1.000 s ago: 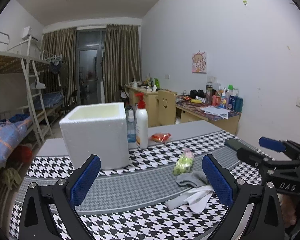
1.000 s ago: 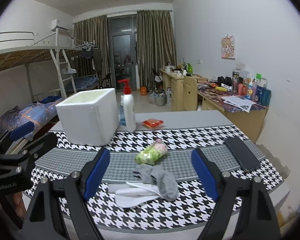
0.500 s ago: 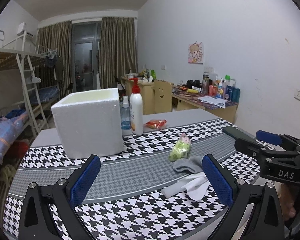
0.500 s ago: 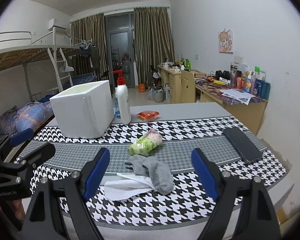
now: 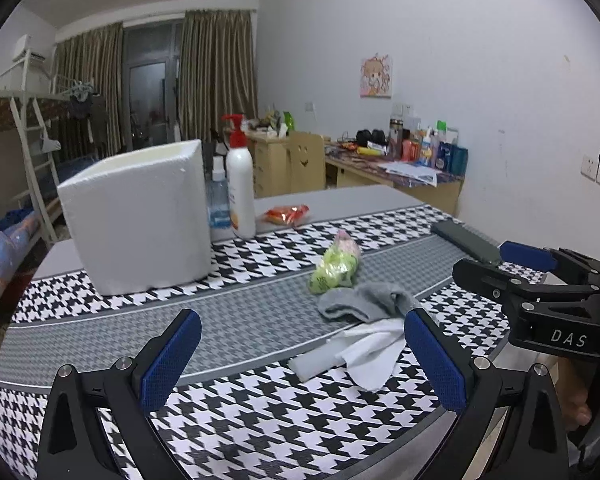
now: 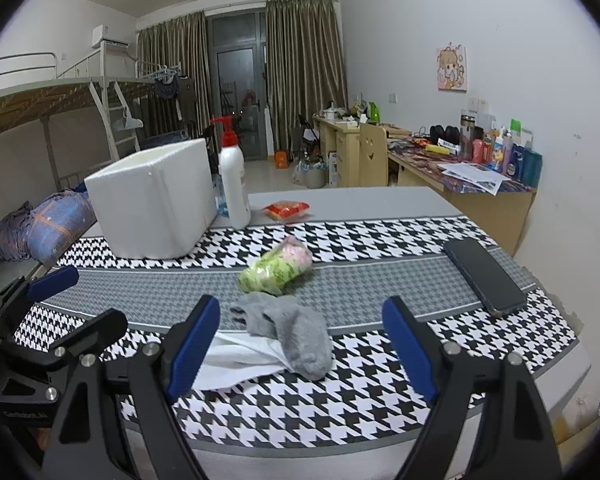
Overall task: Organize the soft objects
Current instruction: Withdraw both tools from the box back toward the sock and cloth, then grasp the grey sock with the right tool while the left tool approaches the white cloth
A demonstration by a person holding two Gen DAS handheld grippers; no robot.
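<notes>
Both tongs, left (image 5: 302,356) and right (image 6: 300,344), gape wide, empty. Grey sock (image 6: 296,328) overlaps white cloth (image 6: 236,360); green bag (image 6: 276,266) just behind; foam box (image 6: 156,200), bottle (image 6: 234,184), phone (image 6: 484,276) around.

The big white foam box (image 5: 140,220) looks rough and matt, the grey knitted sock (image 6: 296,328) soft cloth, the flat black phone (image 6: 485,274) smooth and shiny.
</notes>
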